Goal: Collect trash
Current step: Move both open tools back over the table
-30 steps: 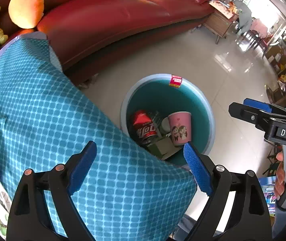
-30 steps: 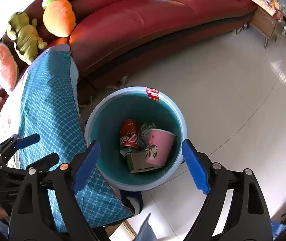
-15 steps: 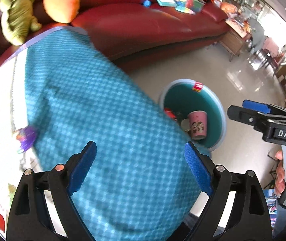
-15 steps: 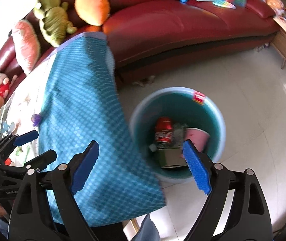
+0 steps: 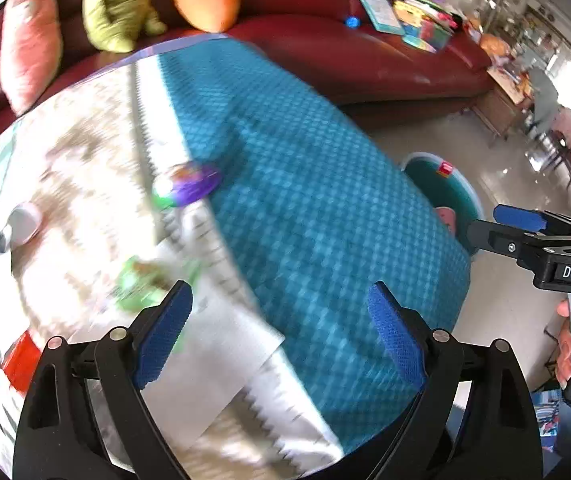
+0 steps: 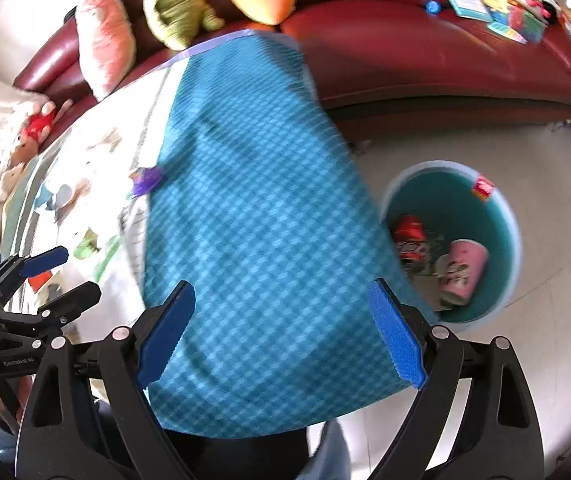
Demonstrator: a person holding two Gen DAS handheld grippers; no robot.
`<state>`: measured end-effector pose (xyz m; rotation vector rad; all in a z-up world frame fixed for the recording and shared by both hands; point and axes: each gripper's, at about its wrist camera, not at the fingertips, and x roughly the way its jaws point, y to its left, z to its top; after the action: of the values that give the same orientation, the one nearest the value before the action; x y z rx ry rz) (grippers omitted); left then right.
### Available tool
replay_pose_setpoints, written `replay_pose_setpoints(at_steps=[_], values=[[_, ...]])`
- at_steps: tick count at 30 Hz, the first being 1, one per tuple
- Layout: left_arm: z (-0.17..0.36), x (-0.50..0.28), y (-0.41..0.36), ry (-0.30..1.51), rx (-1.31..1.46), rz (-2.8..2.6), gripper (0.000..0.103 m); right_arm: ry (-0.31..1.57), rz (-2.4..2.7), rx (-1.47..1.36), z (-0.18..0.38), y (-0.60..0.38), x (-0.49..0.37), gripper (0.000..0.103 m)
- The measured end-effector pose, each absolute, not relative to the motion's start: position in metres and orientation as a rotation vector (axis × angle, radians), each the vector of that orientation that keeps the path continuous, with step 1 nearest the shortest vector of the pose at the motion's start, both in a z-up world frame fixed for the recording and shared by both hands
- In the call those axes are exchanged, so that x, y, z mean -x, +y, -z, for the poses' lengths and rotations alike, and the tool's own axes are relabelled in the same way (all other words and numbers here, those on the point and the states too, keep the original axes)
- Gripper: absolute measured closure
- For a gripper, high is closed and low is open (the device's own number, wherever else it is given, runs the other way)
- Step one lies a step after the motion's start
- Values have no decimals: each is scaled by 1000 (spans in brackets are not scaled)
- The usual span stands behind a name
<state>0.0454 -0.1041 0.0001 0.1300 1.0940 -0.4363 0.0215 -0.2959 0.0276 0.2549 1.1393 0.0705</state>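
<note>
Both tongs gape empty above the teal-draped table.
Left gripper (image 5: 279, 336) and right gripper (image 6: 281, 332) hold nothing; a purple wrapper (image 5: 189, 188) lies on the tabletop, while the bin (image 6: 503, 208) on the floor beside it holds a red can (image 6: 409, 234) and pink cup (image 6: 465, 264).

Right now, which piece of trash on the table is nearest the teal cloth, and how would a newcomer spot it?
Start at the table in front of the red sofa. Follow the teal cloth's inner edge to the crumpled wrapper. It is the only purple item there.
</note>
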Motion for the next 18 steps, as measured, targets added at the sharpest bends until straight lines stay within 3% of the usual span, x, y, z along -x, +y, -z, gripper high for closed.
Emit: replay_pose_setpoints(at_steps=[18], values=[[16, 18, 43, 1116, 14, 156, 12, 1157, -297, -145, -33, -176, 3, 19]])
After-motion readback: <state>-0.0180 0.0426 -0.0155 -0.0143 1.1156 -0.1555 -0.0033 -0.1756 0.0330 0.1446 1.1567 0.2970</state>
